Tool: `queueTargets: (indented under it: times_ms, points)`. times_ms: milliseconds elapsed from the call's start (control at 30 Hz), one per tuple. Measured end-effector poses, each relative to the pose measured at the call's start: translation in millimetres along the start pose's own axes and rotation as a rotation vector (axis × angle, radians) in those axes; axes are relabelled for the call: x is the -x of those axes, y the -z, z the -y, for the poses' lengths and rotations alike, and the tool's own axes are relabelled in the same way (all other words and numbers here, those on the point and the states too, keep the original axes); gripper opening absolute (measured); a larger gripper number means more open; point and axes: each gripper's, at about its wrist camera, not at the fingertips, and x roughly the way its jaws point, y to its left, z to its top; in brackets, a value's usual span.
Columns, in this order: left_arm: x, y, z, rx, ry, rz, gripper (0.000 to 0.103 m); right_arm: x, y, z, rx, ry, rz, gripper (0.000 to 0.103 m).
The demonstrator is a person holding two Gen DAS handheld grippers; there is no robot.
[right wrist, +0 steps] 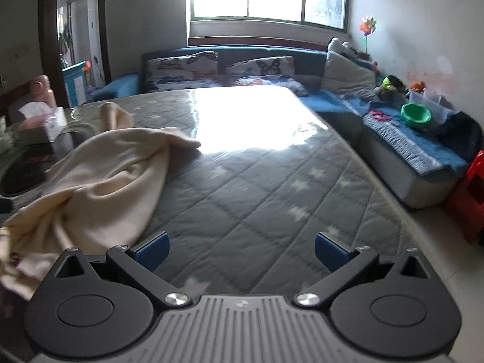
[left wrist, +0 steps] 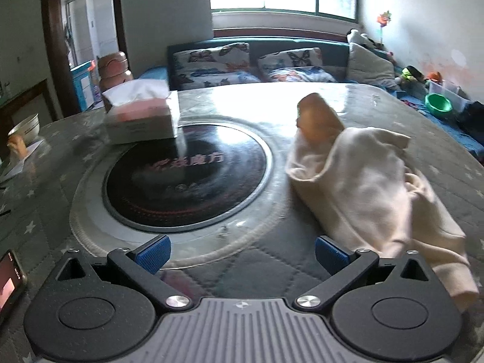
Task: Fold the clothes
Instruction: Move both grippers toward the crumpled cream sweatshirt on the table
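Home living room: sofa [right wrist: 242, 60] with butterfly cushions [left wrist: 211, 63], toys, tissue box [left wrist: 142, 121] on table.

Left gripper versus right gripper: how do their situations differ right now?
The left gripper faces the black round cooktop, with the cream garment off to its right; the right gripper faces bare quilted table cover, with that garment off to its left. The garment's hem lies beside the left gripper's right finger, while in the right wrist view it reaches only the left finger's side. Both are open and hold nothing.
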Motion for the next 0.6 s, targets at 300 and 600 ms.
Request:
queueTargets:
  times_ms: [300, 600]
  points:
    - [4.7, -0.5, 25.5, -0.003, -0.007, -0.003, 0.103, 16.5, 8.9, -33.4, 0.005, -0.011, 0.005, 0.103]
    - [22.9, 5.1, 23.4, 0.008, 0.05, -0.021, 0.103, 28.9, 4.5, -43.9, 0.0, -0.094, 0.0, 0.103]
